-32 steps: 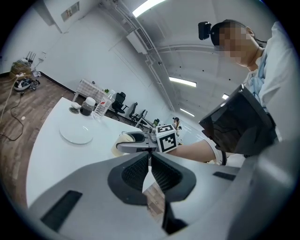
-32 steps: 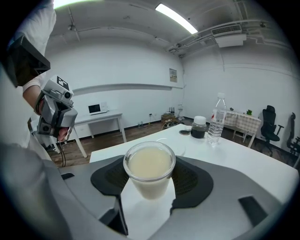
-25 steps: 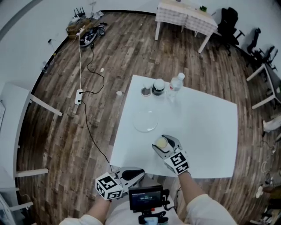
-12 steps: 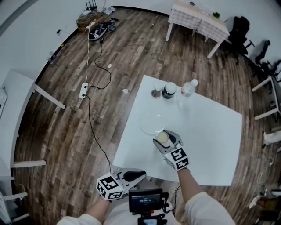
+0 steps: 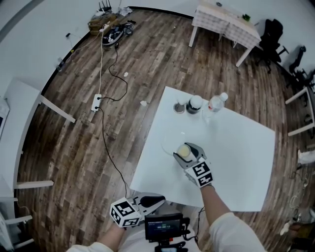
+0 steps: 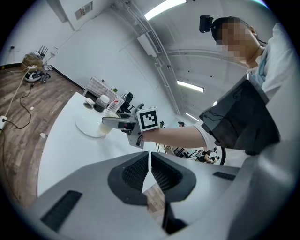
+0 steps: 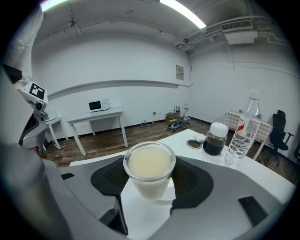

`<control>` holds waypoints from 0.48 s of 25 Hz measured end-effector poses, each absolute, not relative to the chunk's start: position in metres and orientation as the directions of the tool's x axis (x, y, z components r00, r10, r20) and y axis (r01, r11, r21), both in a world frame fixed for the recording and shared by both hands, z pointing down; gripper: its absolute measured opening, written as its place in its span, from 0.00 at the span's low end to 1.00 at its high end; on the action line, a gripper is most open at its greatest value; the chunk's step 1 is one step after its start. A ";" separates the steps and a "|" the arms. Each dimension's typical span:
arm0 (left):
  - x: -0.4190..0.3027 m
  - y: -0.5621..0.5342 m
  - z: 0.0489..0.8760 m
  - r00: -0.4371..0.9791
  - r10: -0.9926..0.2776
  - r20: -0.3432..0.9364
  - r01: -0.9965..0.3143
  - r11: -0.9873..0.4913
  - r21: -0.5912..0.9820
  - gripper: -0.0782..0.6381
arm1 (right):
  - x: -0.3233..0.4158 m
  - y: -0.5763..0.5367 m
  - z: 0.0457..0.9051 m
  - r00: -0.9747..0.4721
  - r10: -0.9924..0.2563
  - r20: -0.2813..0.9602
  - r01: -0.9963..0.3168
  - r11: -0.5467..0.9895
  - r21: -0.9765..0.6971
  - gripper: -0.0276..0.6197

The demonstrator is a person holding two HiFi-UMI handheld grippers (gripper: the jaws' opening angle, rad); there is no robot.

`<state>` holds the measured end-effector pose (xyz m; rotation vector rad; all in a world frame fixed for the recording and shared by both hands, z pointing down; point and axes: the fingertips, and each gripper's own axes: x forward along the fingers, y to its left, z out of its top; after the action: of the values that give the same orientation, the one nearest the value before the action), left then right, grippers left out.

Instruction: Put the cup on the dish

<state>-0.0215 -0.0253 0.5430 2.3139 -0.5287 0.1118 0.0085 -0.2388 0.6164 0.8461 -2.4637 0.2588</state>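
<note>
Just ahead-left of my right tongs (image 5: pixel 187 148) sits the dish (image 5: pixel 168 144); they're clamped on the upright cup (image 7: pixel 149 168), right at the dish's near rim. Left tongs (image 5: pixel 156 200), closed and empty, well behind.

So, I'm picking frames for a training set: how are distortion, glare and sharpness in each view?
Head view: strong fisheye curves the wood floor at its edge, and the clear dish nearly vanishes on the white table. Left gripper view: dark round vignette, glaring ceiling lights, a mosaic patch over the face. Right gripper view: the cup is sharp and evenly lit; the water bottle leans.
</note>
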 end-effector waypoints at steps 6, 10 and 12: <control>-0.023 -0.028 0.550 0.909 -0.338 0.243 -0.410 -0.627 0.662 0.13 | 0.005 -0.255 0.623 -0.673 -0.514 0.532 -0.613 0.790 -0.010 0.47; -0.023 -0.028 0.554 0.909 -0.333 0.249 -0.410 -0.618 0.671 0.13 | 0.003 -0.265 0.627 -0.673 -0.511 0.536 -0.609 0.793 -0.008 0.47; -0.024 -0.029 0.556 0.910 -0.332 0.249 -0.409 -0.615 0.674 0.13 | 0.000 -0.271 0.629 -0.673 -0.507 0.538 -0.605 0.796 -0.006 0.47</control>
<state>-0.0236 -0.0290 0.5556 2.2831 -0.5259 0.1263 0.0000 -0.2709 0.6285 0.8255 -2.4594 0.2491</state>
